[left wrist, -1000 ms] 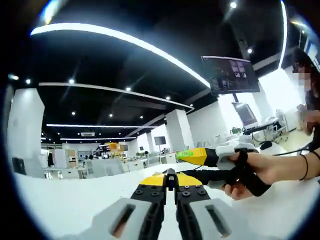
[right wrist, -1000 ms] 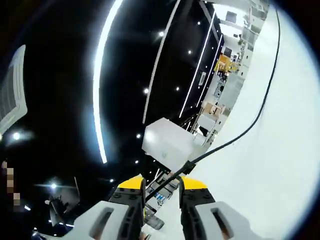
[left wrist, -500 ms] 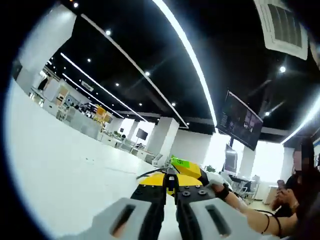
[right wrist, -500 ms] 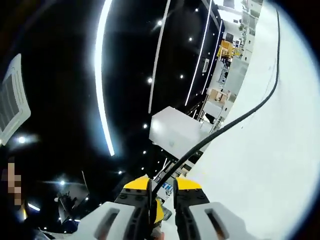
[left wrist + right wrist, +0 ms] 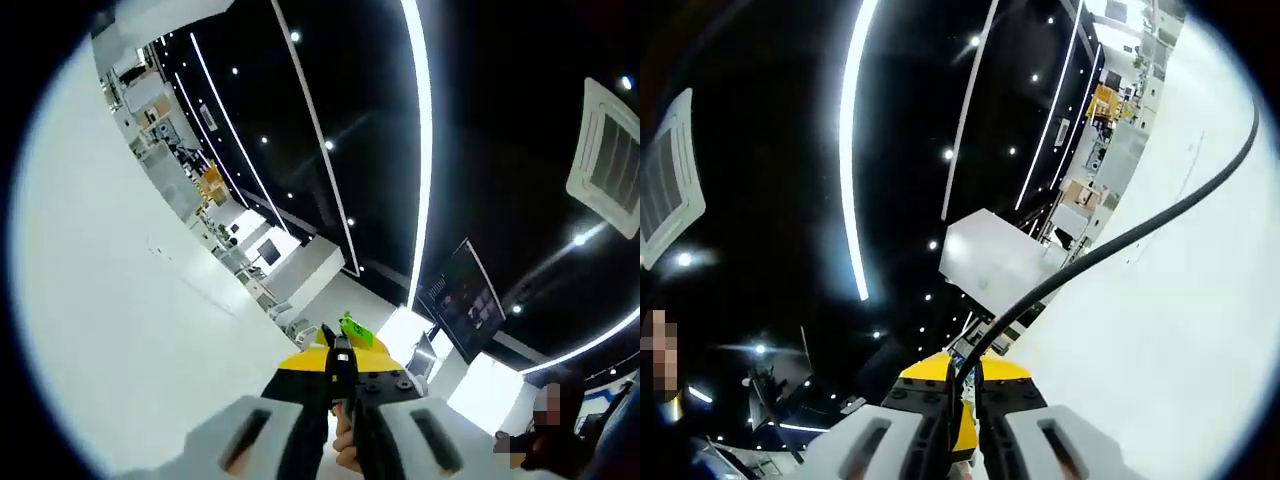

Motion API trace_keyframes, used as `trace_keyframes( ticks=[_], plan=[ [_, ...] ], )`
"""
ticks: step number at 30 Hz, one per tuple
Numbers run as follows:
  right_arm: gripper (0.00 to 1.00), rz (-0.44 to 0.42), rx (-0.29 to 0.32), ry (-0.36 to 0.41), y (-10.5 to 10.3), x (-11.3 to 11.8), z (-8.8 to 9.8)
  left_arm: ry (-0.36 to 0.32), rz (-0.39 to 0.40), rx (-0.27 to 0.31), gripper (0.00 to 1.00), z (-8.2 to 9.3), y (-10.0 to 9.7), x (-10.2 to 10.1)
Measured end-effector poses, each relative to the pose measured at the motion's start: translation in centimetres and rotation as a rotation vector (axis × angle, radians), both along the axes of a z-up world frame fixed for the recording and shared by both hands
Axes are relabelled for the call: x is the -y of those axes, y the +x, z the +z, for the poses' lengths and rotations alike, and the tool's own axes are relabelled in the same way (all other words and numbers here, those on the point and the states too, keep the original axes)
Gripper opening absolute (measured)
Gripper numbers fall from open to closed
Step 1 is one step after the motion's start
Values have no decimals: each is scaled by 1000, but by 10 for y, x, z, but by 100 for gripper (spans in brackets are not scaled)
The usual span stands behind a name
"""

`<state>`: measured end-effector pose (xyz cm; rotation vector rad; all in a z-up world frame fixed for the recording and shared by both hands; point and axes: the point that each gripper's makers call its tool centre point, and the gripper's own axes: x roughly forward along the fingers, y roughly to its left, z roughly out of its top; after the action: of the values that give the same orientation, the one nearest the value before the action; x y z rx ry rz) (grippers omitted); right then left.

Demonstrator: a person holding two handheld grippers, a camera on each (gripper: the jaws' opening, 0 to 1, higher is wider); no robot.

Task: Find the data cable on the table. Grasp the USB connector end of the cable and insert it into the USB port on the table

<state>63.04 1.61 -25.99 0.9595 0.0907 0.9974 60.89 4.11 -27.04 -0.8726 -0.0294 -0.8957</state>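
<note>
Between right gripper [image 5: 962, 374] jaws: data cable [image 5: 1110, 247] pinched (left gripper [image 5: 342, 352] closed).

Bare white tabletop [image 5: 110, 300] spreads wide in the left gripper view; in the right gripper view, the data cable [image 5: 1110, 247] crosses it.
</note>
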Motion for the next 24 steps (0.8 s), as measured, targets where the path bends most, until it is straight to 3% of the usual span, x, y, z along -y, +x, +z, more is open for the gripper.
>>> trace_keyframes(
  ticks=[5, 14, 24],
  plan=[
    [11, -1, 21, -15, 4, 1, 1, 5, -5, 2, 6, 1, -2, 1],
    [9, 15, 19, 28, 3, 2, 4, -12, -21, 2, 6, 3, -4, 2],
    [6, 31, -24, 89, 5, 1, 4, -37, -24, -15, 7, 1, -3, 1]
  ],
)
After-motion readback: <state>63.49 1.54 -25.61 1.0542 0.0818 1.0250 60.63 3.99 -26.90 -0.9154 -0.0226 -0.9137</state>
